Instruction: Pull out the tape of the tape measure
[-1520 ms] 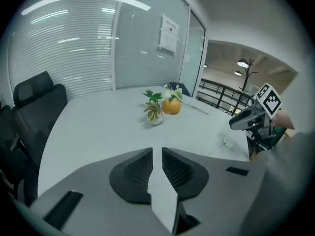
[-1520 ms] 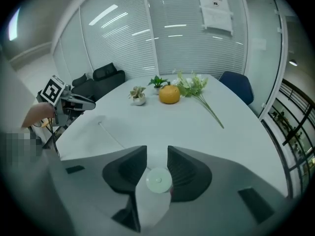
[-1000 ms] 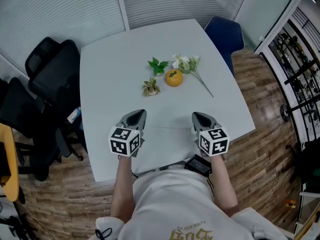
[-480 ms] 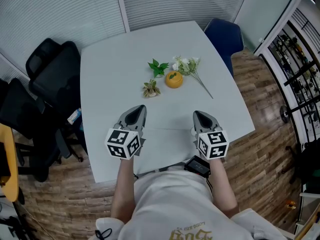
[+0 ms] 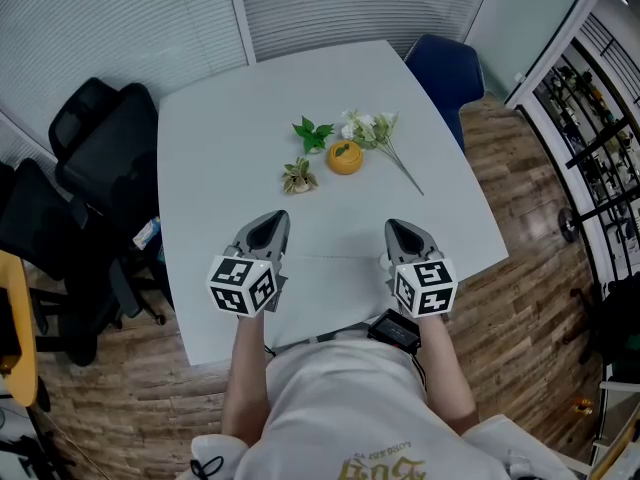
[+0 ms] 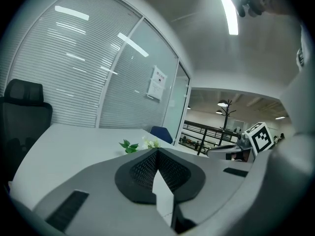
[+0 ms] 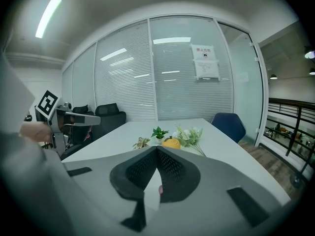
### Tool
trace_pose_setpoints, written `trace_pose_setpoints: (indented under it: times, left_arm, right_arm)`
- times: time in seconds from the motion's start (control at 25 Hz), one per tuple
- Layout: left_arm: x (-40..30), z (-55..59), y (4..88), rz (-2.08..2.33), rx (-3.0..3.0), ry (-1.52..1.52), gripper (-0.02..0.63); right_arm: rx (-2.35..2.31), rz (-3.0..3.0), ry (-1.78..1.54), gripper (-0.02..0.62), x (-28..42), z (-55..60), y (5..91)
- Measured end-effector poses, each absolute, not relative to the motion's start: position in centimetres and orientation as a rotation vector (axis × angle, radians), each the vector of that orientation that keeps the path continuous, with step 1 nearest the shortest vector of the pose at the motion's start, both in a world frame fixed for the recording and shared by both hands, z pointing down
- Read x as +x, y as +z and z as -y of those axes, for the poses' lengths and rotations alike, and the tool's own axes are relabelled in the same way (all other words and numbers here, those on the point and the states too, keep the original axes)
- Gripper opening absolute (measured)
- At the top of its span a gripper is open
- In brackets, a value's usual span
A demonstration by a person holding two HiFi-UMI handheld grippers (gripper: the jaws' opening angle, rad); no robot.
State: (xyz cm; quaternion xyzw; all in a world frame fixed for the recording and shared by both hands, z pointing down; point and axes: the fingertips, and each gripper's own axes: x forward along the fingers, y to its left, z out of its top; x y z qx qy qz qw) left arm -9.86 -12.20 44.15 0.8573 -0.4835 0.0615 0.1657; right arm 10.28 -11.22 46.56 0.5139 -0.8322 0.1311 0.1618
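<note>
The tape measure is a round orange case lying in the middle of the white table; it also shows in the right gripper view, tape measure, far beyond the jaws. No tape is visible outside the case. My left gripper hovers near the table's front edge, shut and empty, its closed tips well short of the case. My right gripper is level with it to the right, also shut with nothing between the pads.
A white flower sprig, a green leaf sprig and a small dried sprig lie around the case. Black office chairs stand left of the table, a blue chair at the far right corner.
My left gripper has risen slightly above the table. The right gripper and the things on the table have stayed where they were.
</note>
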Motion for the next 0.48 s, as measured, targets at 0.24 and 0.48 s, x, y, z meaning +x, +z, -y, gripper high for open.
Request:
trace_pose_setpoints:
  times: [0.24, 0.48]
  left_arm:
    - [-9.69, 12.25, 44.61, 1.366, 2.443, 0.199, 0.004]
    - [-9.55, 12.31, 44.64, 1.361, 2.441, 0.2, 0.004]
  right_arm:
    - [1.465, 2.365, 0.383, 0.015, 10.52, 11.35, 46.86]
    - [1.458, 2.362, 0.392, 0.014, 10.7, 11.44, 46.95]
